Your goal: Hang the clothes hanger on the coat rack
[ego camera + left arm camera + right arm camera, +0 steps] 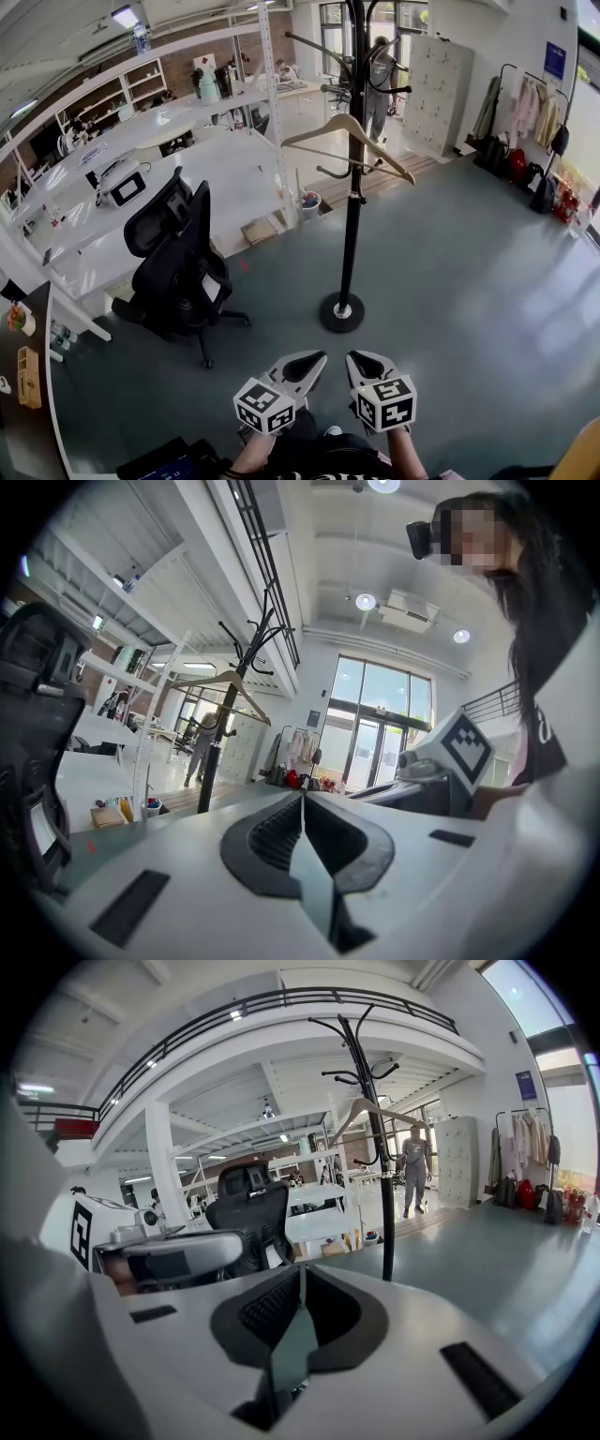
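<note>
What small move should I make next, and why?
Probably none: I'd hold both grippers where they are. The hanger already seems to hang on the rack, free of both grippers. The left gripper and right gripper sit low, well short of the rack, jaws together and empty. The job looks done.

One coat rack (352,234), and one clothes hanger (314,133) to go with it. One black office chair (173,262). Two grippers down front: the left gripper (317,359) and the right gripper (356,359), one marker cube apiece. Far back, one person (380,75), and one garment rail (525,103) at the right.
</note>
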`<control>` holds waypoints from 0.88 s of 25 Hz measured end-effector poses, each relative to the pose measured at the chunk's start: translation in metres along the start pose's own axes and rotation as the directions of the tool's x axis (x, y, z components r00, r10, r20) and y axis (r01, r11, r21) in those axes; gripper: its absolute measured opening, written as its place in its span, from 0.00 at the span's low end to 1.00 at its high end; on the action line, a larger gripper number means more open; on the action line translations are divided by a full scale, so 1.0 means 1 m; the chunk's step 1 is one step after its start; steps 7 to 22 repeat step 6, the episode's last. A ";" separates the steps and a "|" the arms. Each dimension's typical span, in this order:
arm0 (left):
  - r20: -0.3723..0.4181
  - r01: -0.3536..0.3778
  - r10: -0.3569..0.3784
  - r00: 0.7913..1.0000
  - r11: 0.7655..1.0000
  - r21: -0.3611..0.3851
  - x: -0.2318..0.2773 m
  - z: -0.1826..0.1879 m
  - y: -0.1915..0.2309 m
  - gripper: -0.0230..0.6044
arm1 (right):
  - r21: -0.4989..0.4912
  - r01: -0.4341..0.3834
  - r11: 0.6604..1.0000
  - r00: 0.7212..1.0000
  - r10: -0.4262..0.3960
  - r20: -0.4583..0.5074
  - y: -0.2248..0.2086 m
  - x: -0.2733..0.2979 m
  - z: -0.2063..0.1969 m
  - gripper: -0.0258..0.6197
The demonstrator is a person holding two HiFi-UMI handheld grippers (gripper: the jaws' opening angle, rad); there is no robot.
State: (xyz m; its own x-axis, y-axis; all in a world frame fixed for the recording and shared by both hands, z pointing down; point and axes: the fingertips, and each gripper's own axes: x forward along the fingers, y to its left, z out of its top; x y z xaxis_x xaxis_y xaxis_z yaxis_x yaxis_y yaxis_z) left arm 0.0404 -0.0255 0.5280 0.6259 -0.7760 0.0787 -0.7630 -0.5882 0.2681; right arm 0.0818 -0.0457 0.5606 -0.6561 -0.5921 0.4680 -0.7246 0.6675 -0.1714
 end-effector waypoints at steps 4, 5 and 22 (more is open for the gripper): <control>0.002 0.006 -0.006 1.000 1.000 0.004 0.001 0.004 0.000 0.04 | 0.008 0.010 1.000 1.000 -0.010 0.005 -0.002 -0.001 0.002 0.08; 0.002 0.007 -0.007 1.000 1.000 0.004 0.002 0.005 0.000 0.04 | 0.009 0.012 1.000 1.000 -0.013 0.005 -0.003 -0.002 0.003 0.08; 0.002 0.008 -0.008 1.000 1.000 0.003 0.002 0.006 0.000 0.04 | 0.011 0.015 1.000 1.000 -0.015 0.005 -0.003 -0.002 0.003 0.08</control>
